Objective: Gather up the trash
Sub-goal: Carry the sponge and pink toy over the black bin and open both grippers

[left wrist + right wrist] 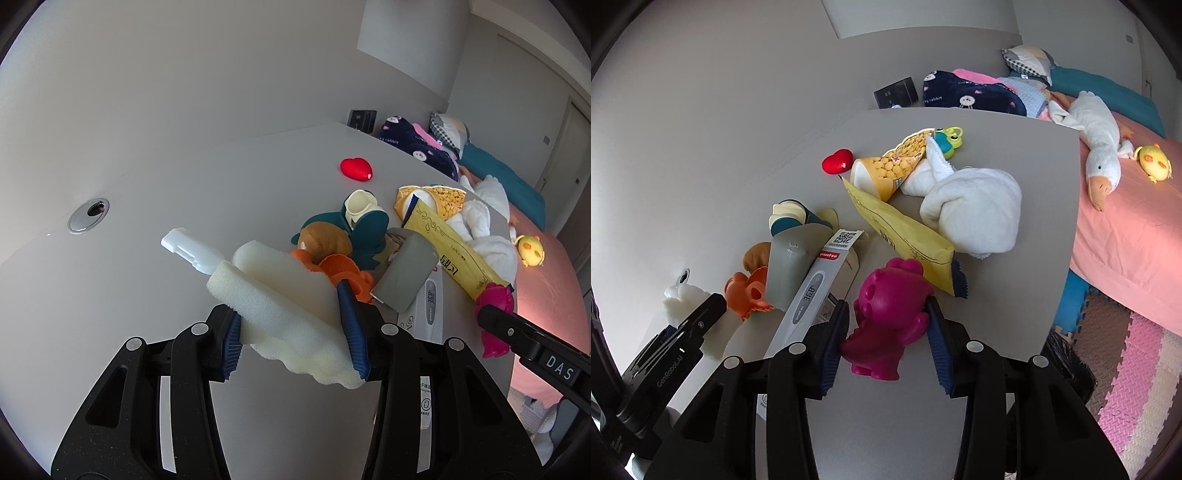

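A cream foam sponge (pixel 284 306), folded over on itself with a ragged lower edge, sits pinched between 2 blue pads above the desk (pixel 129 280), clear of its surface. A magenta plastic toy figure (pixel 886 314) with round holes in its head stands between the other 2 pads near the desk's near edge, both pads against its sides. Behind it, toward the desk's right edge, lie a yellow wrapper (pixel 905 236) with a torn blue end and a yellow snack bag (pixel 890 166) printed with round pellets, open and on its side.
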